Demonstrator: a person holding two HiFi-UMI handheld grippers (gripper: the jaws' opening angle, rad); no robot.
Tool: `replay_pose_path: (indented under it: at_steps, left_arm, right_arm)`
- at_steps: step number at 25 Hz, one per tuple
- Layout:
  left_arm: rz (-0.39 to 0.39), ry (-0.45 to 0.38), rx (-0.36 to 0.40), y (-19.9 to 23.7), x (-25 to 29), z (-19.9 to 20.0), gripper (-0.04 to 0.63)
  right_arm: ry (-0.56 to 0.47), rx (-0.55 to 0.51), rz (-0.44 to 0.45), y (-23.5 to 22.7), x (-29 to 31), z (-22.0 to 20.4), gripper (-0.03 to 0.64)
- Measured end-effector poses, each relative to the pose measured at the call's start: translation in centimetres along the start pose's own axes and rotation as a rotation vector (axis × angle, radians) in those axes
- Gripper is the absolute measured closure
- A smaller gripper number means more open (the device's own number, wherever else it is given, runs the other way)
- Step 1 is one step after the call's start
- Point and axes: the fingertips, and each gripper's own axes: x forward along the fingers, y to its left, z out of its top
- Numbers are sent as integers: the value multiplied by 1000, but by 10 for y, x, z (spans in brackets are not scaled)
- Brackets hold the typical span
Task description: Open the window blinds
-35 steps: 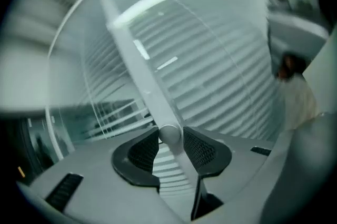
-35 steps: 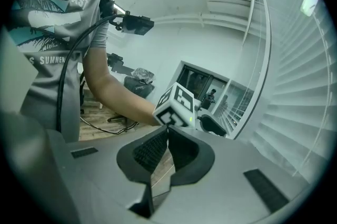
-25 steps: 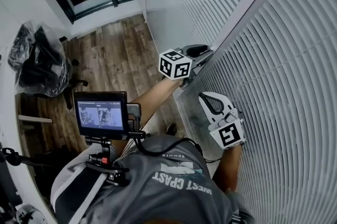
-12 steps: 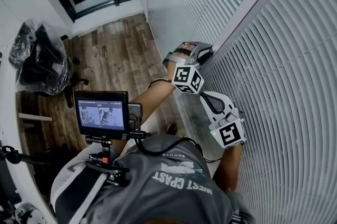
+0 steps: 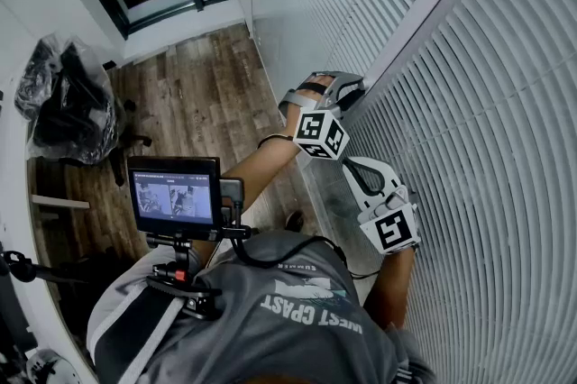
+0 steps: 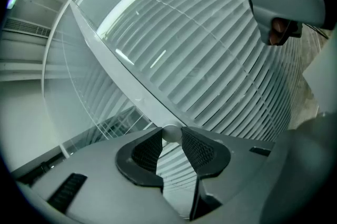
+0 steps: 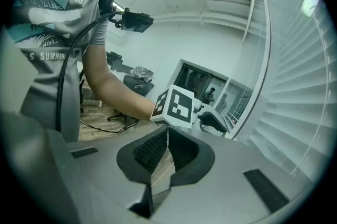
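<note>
Pinching the pale round wand [image 6: 169, 133] with only its jaw tips, mid-frame, the left gripper [image 5: 350, 90] may lose it when twisting, leaving the blinds [image 5: 487, 148] filling the right side closed. The right gripper [image 5: 361, 170], jaws together, holds nothing.

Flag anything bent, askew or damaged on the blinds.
Nothing stands out: the white horizontal blind slats run even and parallel. The left claw pinches the pale round blind wand.
</note>
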Motion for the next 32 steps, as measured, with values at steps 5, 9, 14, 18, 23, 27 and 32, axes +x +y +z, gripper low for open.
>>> replay_pose_path:
  at_steps: [5, 9, 14, 18, 23, 27, 32]
  left_arm:
    - [-33, -18, -91, 1, 1, -1, 472]
    - [-101, -52, -282, 3, 1, -1, 471]
    - [-171, -189, -684, 14, -12, 2, 471]
    - [-158, -324, -1019, 36, -26, -3, 562]
    - [-152, -319, -1029, 37, -29, -11, 592]
    - [-152, -312, -1003, 39, -29, -11, 592]
    - [-147, -302, -948, 36, -30, -10, 592]
  right_arm:
    - [5, -1, 3, 0, 0, -1, 614]
    - [-1, -1, 2, 0, 1, 0, 614]
    - [-7, 8, -5, 0, -4, -1, 614]
    - [-19, 17, -8, -1, -8, -1, 614]
    - [-21, 20, -11, -4, -4, 1, 614]
    - [-22, 18, -8, -5, 1, 4, 614]
    - [-38, 36, -15, -6, 1, 2, 614]
